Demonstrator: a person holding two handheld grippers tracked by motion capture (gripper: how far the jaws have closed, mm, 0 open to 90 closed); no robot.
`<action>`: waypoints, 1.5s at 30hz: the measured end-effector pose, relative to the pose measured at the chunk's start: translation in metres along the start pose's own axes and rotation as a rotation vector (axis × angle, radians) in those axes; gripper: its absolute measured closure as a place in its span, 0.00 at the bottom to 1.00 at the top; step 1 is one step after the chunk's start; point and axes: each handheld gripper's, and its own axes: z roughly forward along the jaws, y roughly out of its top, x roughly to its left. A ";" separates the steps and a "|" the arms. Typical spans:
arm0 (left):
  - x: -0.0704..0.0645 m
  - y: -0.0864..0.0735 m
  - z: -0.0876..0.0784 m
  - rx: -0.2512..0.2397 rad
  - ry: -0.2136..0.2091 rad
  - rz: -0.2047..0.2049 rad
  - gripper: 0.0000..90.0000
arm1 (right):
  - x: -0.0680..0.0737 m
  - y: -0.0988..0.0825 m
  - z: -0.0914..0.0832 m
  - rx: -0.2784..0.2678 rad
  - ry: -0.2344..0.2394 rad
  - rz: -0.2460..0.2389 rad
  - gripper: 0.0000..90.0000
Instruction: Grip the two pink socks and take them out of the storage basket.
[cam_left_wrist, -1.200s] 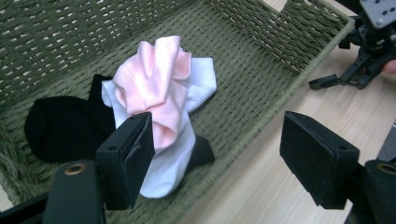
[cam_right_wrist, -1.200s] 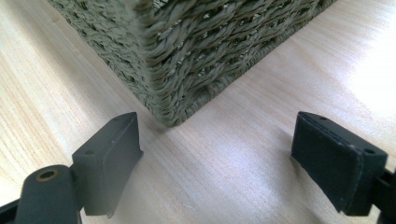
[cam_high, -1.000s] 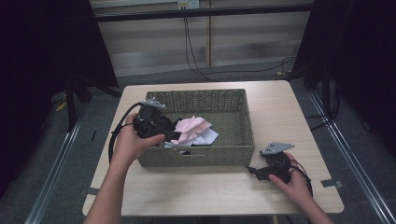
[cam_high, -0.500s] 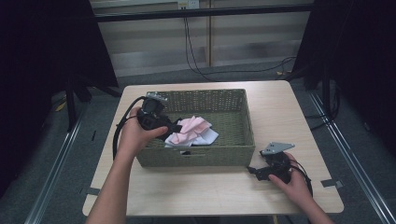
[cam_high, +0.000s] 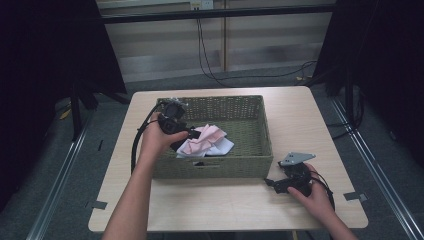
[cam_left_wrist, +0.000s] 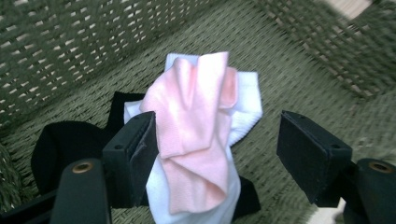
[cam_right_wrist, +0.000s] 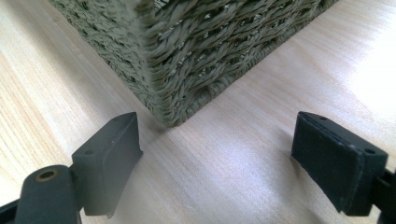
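A green woven basket (cam_high: 250, 107) sits mid-table. Inside it, a pink sock (cam_high: 207, 136) lies on a white sock (cam_high: 224, 147). In the left gripper view the pink sock (cam_left_wrist: 196, 135) drapes over the white sock (cam_left_wrist: 245, 114), with a black sock (cam_left_wrist: 65, 144) beneath them at the left. My left gripper (cam_high: 186, 140) is inside the basket at its left end, open (cam_left_wrist: 224, 158), its jaws either side of the pink sock. My right gripper (cam_high: 272, 183) rests on the table by the basket's front right corner (cam_right_wrist: 187, 60), open (cam_right_wrist: 224, 163) and holding nothing.
The light wooden table (cam_high: 300, 120) has bare room right of the basket and along the front edge. A black cable (cam_high: 136, 147) loops from the left gripper over the basket's left wall. The floor and dark curtains surround the table.
The left hand and gripper shifted slightly toward the basket's far left end. The sock pile looks the same. The right gripper has stayed put.
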 end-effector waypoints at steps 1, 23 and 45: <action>0.001 0.001 0.006 0.005 -0.011 -0.003 0.33 | 0.000 0.000 0.000 0.000 0.000 0.001 0.16; 0.011 0.013 0.066 0.064 0.007 -0.035 0.46 | -0.001 0.000 0.001 -0.002 0.008 -0.008 0.16; 0.018 0.019 0.042 0.104 0.020 -0.062 0.97 | -0.001 0.000 0.001 -0.002 0.011 -0.004 0.16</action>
